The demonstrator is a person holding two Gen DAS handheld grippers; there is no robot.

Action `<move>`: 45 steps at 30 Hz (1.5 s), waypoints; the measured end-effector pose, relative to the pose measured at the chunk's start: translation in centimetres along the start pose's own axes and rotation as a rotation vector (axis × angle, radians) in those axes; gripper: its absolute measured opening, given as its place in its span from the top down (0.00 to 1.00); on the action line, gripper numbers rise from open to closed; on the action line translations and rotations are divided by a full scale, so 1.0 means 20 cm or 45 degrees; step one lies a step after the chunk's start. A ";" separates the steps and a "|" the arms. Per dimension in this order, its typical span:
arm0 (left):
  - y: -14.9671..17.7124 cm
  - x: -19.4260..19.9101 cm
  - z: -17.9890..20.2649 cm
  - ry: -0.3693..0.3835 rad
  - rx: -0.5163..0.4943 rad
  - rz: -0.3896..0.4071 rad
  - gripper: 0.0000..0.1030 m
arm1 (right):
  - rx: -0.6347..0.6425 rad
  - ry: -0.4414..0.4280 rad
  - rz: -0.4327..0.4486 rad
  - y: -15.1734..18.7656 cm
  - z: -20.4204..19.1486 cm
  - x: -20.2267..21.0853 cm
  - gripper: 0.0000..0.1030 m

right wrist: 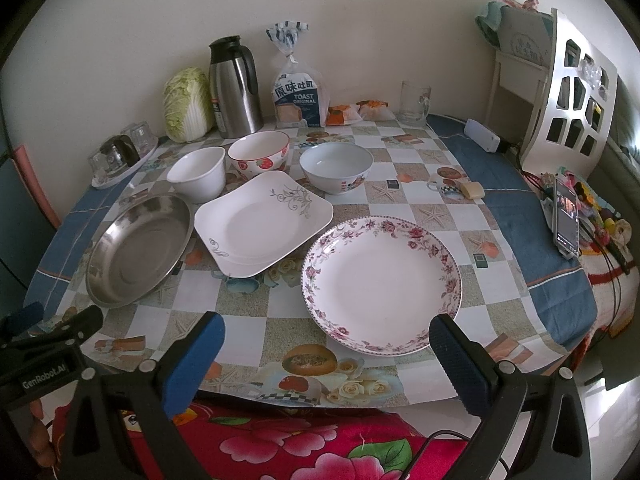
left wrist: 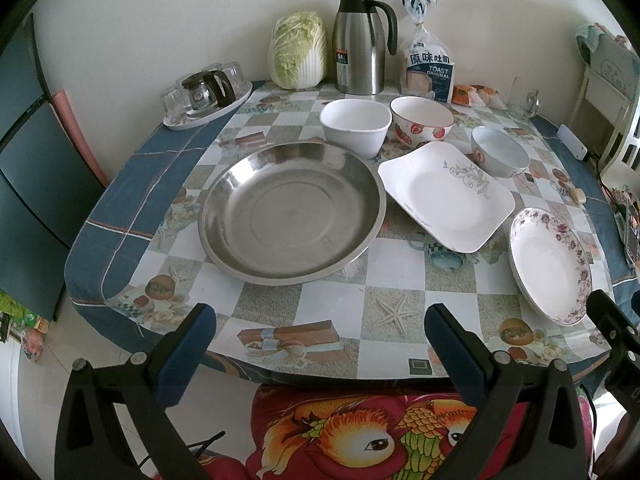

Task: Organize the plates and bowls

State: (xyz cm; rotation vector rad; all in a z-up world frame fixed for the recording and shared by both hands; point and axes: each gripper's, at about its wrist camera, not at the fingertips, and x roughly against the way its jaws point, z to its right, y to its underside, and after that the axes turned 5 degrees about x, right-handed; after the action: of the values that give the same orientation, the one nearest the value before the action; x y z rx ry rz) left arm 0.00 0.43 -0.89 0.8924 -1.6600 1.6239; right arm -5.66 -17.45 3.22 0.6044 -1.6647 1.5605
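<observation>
Bread bag (right wrist: 298,96) reading "TOAST ORIGINAL", flask (left wrist: 358,46) sticker perhaps "24", both tongs spread wide, empty

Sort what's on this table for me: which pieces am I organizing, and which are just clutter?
To organize: round steel basin, square white floral plate, round rose-rimmed plate, plain white squarish bowl, strawberry-pattern bowl, pale bowl with red motif.

Clutter: napa cabbage, steel thermos jug, bagged toast loaf, glass mug, glass tea-set tray.
</observation>
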 end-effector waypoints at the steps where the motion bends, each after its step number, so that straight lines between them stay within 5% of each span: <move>1: 0.00 0.00 0.00 0.000 0.001 -0.001 0.00 | 0.000 -0.001 -0.001 0.00 0.00 0.00 0.00; 24: -0.01 -0.01 0.01 0.003 0.005 -0.013 0.00 | 0.002 0.000 0.000 -0.01 0.00 -0.01 0.00; 32: -0.13 -0.05 -0.07 0.135 0.075 -0.042 0.00 | -0.011 -0.028 0.020 -0.12 0.03 -0.02 0.00; 41: -0.44 -0.12 -0.35 0.282 0.257 0.013 0.00 | -0.006 -0.264 0.136 -0.44 -0.09 -0.01 0.00; 45: -0.55 -0.21 -0.46 0.242 0.284 0.041 0.00 | -0.070 -0.373 0.127 -0.54 -0.19 -0.08 0.00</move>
State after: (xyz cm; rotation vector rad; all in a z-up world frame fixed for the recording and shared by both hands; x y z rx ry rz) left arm 11.29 9.71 2.16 0.7924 -1.3897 1.8811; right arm 4.50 -15.48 8.44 0.7607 -1.9752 1.5473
